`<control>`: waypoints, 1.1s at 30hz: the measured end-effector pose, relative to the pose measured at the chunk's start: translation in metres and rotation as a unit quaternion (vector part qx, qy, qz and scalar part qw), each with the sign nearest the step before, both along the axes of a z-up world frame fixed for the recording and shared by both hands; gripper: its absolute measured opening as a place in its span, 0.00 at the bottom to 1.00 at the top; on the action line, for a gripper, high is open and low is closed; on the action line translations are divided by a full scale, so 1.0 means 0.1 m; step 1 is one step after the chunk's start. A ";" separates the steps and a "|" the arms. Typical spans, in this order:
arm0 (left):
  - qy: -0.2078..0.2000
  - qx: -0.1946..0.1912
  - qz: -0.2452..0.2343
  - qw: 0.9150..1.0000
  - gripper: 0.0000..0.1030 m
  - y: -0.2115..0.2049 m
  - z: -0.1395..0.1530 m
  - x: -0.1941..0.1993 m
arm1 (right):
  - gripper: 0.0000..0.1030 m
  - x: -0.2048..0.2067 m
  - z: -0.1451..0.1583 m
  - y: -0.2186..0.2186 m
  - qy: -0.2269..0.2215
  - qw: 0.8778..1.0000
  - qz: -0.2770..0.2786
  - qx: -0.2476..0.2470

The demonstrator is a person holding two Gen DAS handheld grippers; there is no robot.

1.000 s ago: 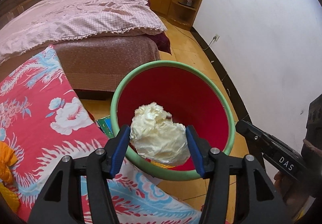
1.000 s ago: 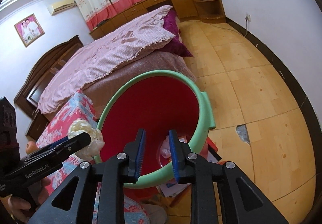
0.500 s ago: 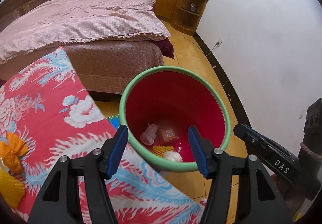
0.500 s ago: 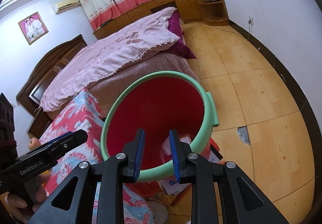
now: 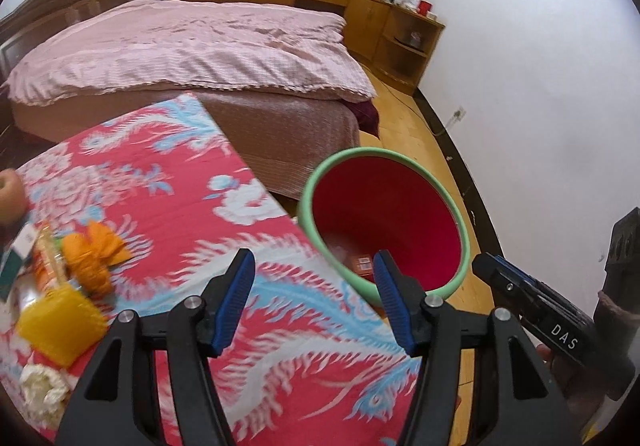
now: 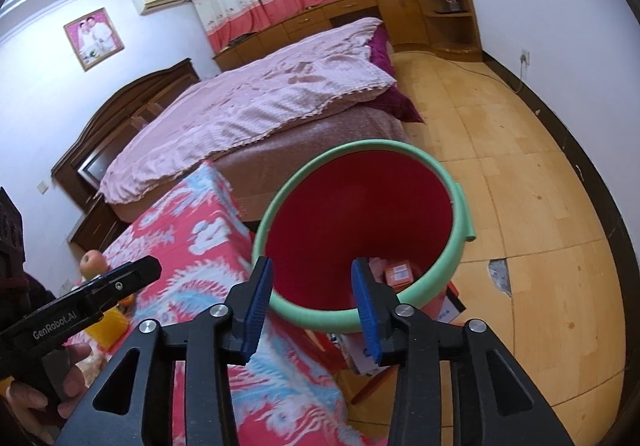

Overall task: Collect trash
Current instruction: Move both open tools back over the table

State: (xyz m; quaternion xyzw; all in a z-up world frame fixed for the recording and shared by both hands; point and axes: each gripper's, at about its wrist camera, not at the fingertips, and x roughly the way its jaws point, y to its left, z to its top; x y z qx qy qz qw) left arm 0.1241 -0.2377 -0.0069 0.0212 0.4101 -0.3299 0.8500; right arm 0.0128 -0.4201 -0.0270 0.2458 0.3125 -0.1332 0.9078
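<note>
While the bin (image 5: pixel 384 224) stands on the floor just off the edge of the cloth (image 5: pixel 168 205), your left gripper (image 5: pixel 314 302) hangs over that cloth with its jaws spread and nothing between them, and your right gripper (image 6: pixel 314 304) sits above the bin's near rim, its jaws opening on empty air. The litter left to collect lies at the left of the cloth in the left wrist view: an orange wad (image 5: pixel 94 258), a yellow piece (image 5: pixel 60 320) just below it, and a pale crumpled ball (image 5: pixel 42 394) nearest you; an apple (image 6: pixel 93 262) rests beyond them and is probably not trash. Some scraps, among them a small orange box (image 6: pixel 398 273), already lie in the bin's bottom. The next pickup looks best done with the left gripper, which is nearer the pile. Keep it spread wide, bring it down so one piece alone sits between the pads, and close firmly, since crumpled paper gives and can slip. Do not snag the cloth. Carry the piece well over the rim before you let go, and hold the right gripper clear of the path.
</note>
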 end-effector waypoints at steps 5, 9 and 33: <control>-0.011 -0.003 0.034 0.999 0.60 0.32 0.09 -0.06 | 0.42 0.01 0.04 0.19 -0.001 1.000 0.020 -0.003; -0.015 -0.005 0.058 0.998 0.60 0.60 0.13 -0.11 | 0.42 0.01 0.08 0.37 -0.004 0.999 0.041 -0.007; -0.008 0.032 0.207 0.978 0.60 2.09 -0.14 -0.23 | 0.43 0.21 0.07 1.27 0.017 0.989 0.143 -0.019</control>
